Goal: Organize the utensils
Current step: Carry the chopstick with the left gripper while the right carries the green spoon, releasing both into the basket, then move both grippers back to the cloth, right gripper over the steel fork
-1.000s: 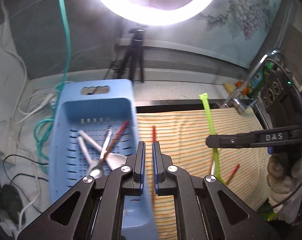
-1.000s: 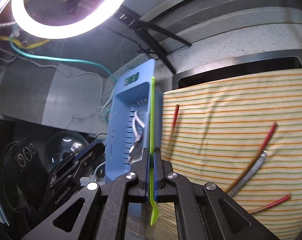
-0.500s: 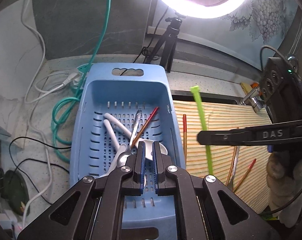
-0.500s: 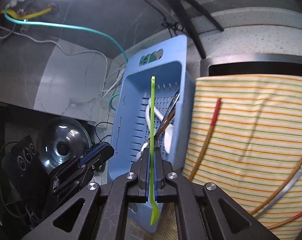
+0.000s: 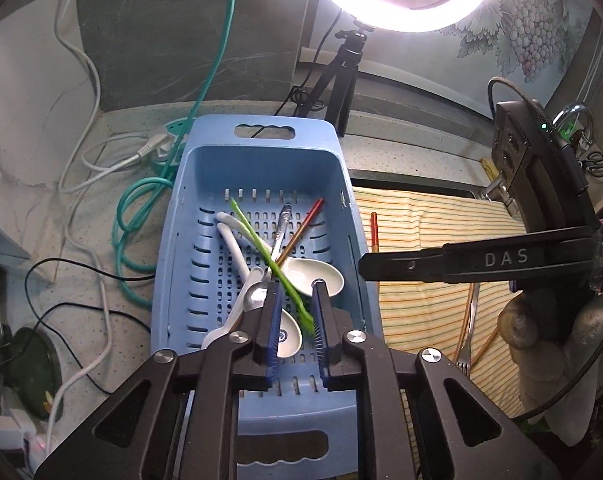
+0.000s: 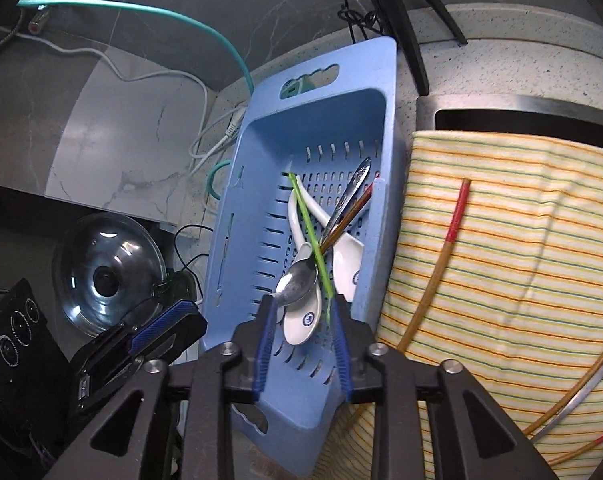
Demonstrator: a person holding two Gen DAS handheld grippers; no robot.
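A blue slotted basket [image 5: 181,264] [image 6: 237,232] holds white spoons [image 5: 317,274], a metal spoon [image 6: 301,276], a red-tipped chopstick [image 5: 301,228] and a thin green utensil [image 5: 261,248] [image 6: 307,228]. The green utensil lies slanted across the others. My right gripper [image 6: 301,312] hovers over the basket's near end, its jaws opening; the green utensil's lower end shows beside the right finger, not pinched. My left gripper [image 5: 295,308] also hangs over the basket, its jaws opening with nothing gripped. The right gripper's finger [image 5: 461,260] shows side-on in the left wrist view.
A striped cloth [image 5: 441,248] [image 6: 521,248] right of the basket carries a red-tipped chopstick [image 6: 453,232], a fork [image 5: 467,336] and more chopsticks. Cables [image 5: 133,216] and a glass pot lid [image 6: 109,272] lie left of the basket. A ring light on a tripod [image 5: 341,80] stands behind.
Both grippers moved left over the basket. The right gripper, which was shut on the green utensil, let it go, and it now lies in the basket. Both jaws have parted.
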